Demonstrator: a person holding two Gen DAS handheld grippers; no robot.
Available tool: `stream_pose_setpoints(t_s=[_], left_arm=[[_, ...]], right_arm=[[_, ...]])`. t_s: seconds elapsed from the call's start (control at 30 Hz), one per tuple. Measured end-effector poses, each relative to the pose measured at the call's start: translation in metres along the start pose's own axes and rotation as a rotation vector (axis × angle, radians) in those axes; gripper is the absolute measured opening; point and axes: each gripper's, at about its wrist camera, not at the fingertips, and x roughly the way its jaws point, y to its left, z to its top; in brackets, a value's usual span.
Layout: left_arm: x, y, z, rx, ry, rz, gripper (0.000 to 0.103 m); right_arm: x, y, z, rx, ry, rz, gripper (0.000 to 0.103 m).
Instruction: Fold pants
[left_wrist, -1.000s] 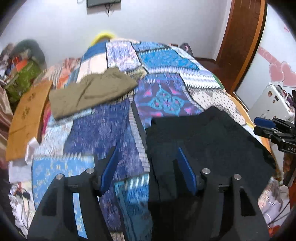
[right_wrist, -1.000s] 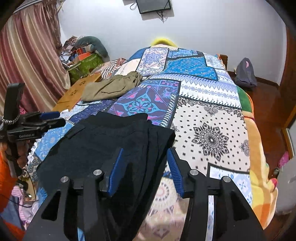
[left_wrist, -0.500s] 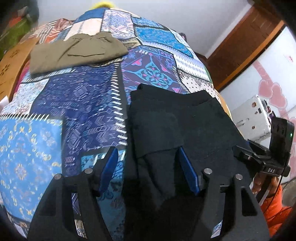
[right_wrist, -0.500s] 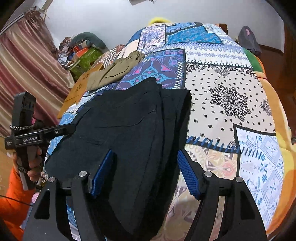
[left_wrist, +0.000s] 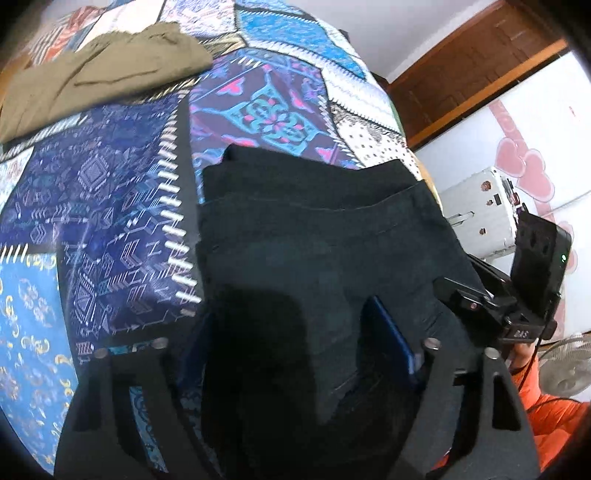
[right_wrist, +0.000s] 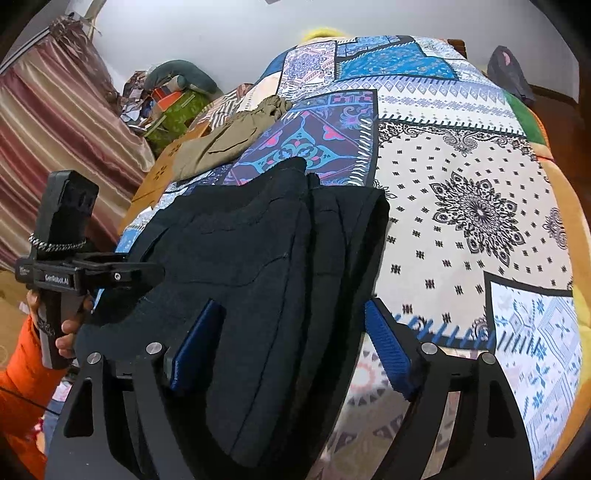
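Lying folded at the near edge of the bed (right_wrist: 461, 155), the black pants (left_wrist: 314, 240) sit on a patchwork bedspread (left_wrist: 110, 206) of blue, purple and white panels, their layered edges stacked toward the right side in the right wrist view. Both claws point down at this dark cloth. The left claw (left_wrist: 291, 350) straddles the pants' left part; its jaws are spreading apart, with black fabric lying between the blue pads (left_wrist: 391, 343), and no pad visibly presses on it. The right claw (right_wrist: 291, 343) stands over the pants' right edge, its jaws likewise opening: one blue pad sits over the cloth, the other just off the folded edge above the bedspread, nothing pinched. Each wrist view catches the other tool at its side, held in a hand with an orange sleeve (right_wrist: 18, 398) behind it. Farther up the bed, well apart from the black pair, lies a folded olive-brown garment (left_wrist: 99, 70). A striped curtain (right_wrist: 55, 129) hangs at the left of the right wrist view, and a wooden door frame (left_wrist: 476, 62) shows beyond the bed in the left wrist view.
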Motion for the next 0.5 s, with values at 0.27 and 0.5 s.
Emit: stream_pose_setpoints(t_s=[0.27,0.5], left_arm=[[-0.010,-0.019,0.001,0.093,-0.084,0.103,0.055],[-0.023,-0.026,0.003,0.123,-0.140,0.141,0.035]], right_arm=[[0.002,0.001,0.004,0.001,-0.004,0.045,0.055],[-0.004,0.007,0.010,-0.008,-0.032,0.067,0.029]])
